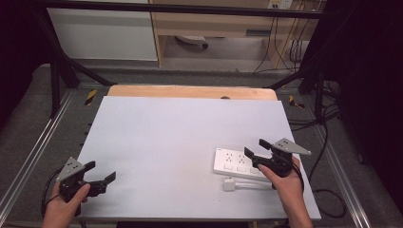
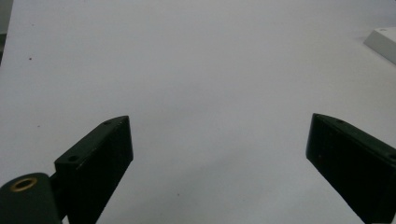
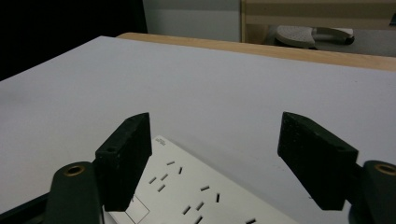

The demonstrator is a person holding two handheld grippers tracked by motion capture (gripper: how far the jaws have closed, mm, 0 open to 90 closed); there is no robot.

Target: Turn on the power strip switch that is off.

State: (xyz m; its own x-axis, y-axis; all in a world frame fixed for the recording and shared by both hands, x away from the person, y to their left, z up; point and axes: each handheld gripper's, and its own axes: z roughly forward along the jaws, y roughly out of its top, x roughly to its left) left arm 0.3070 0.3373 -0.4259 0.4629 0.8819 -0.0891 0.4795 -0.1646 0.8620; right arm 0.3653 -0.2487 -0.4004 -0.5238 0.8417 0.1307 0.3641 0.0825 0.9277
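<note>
A white power strip lies flat on the table's right front part, sockets up. Just in front of it lies a white plug with a short white cable running right. My right gripper hovers over the strip's right end, jaws open and nothing between them. In the right gripper view the strip lies below and between the open jaws of the right gripper. My left gripper rests at the table's front left corner, open and empty. In the left gripper view, the left gripper faces bare table, with a corner of the strip far right.
The white table top has a wooden strip along its far edge. Black frame legs and cables stand on the floor to the right. A wooden cabinet sits beyond the table.
</note>
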